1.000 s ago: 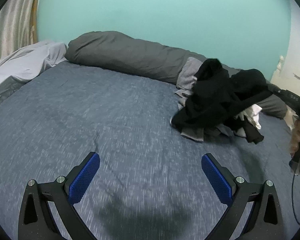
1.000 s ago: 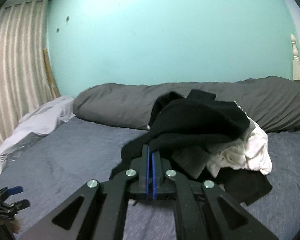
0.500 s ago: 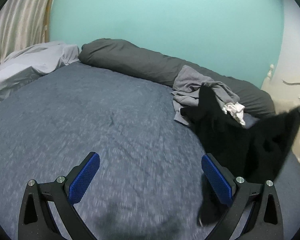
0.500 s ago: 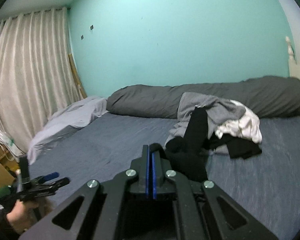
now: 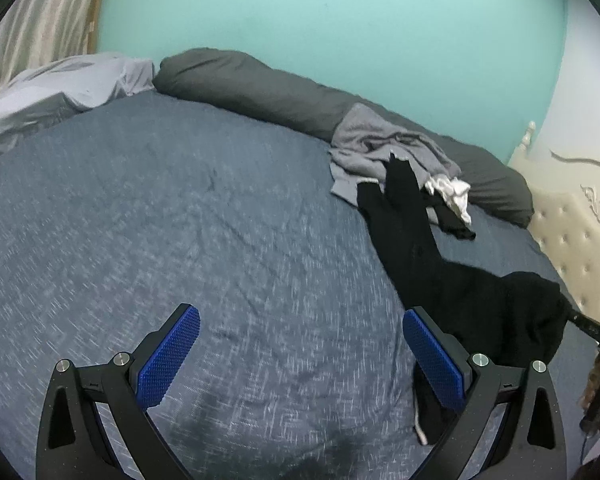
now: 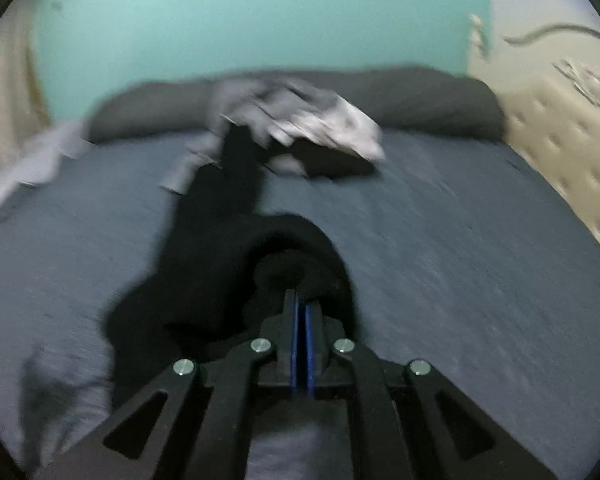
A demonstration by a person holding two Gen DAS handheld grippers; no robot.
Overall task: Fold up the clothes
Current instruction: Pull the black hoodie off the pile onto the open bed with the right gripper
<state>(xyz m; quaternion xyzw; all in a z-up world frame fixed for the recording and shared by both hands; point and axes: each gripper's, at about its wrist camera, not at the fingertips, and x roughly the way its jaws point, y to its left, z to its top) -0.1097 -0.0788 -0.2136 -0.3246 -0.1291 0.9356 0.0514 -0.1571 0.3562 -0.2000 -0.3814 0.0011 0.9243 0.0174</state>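
A black garment (image 5: 460, 280) stretches across the blue bedspread from the clothes pile toward the near right. My right gripper (image 6: 301, 300) is shut on one end of this black garment (image 6: 220, 248), which trails away to the pile. In the left wrist view the right gripper's tip (image 5: 592, 330) shows at the right edge with the cloth hanging from it. My left gripper (image 5: 300, 344) is open above bare bedspread, its right finger (image 5: 432, 352) just beside the garment's lower part. The pile (image 5: 404, 160) holds grey, white and black clothes.
A long dark grey pillow (image 5: 260, 88) lies along the teal wall. A pale grey sheet (image 5: 60, 84) is bunched at the far left by the curtain. A cream tufted headboard (image 5: 580, 232) borders the bed on the right. Wide blue bedspread (image 5: 180, 220) lies in front.
The right gripper has pulled the black garment off the pile, toward the near side and downward, stretching it out over the bed. The left gripper moved across the bed, still open.
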